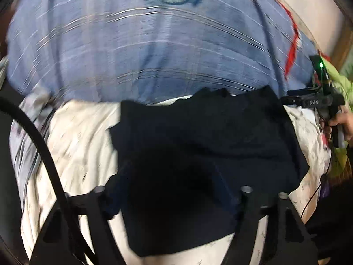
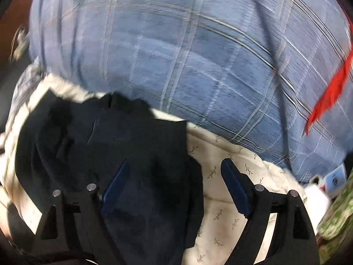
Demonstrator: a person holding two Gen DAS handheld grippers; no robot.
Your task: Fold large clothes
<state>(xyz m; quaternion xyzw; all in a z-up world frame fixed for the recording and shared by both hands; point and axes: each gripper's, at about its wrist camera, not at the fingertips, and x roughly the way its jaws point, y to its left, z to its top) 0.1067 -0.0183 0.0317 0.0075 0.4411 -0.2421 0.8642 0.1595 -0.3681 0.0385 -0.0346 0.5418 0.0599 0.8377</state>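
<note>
A dark navy garment (image 1: 198, 137) lies folded flat on a white leaf-print sheet (image 1: 77, 143). My left gripper (image 1: 172, 172) hovers over its near part. Its jaws stand apart, the fingers are hard to make out against the dark cloth, and nothing looks pinched. In the right wrist view the garment (image 2: 99, 137) fills the left side. My right gripper (image 2: 174, 176) is open, with one blue pad (image 2: 117, 181) over the cloth and the other over the bare sheet (image 2: 220, 198). The right gripper (image 1: 317, 101) also shows at the garment's far right corner, held by a hand (image 1: 339, 121).
A blue plaid blanket (image 1: 154, 44) covers the bed beyond the sheet, with a red strip (image 2: 331, 92) on its right. Green patterned fabric (image 2: 337, 216) and a small box (image 2: 335, 178) lie at the right edge. A black cable (image 1: 33, 132) loops at the left.
</note>
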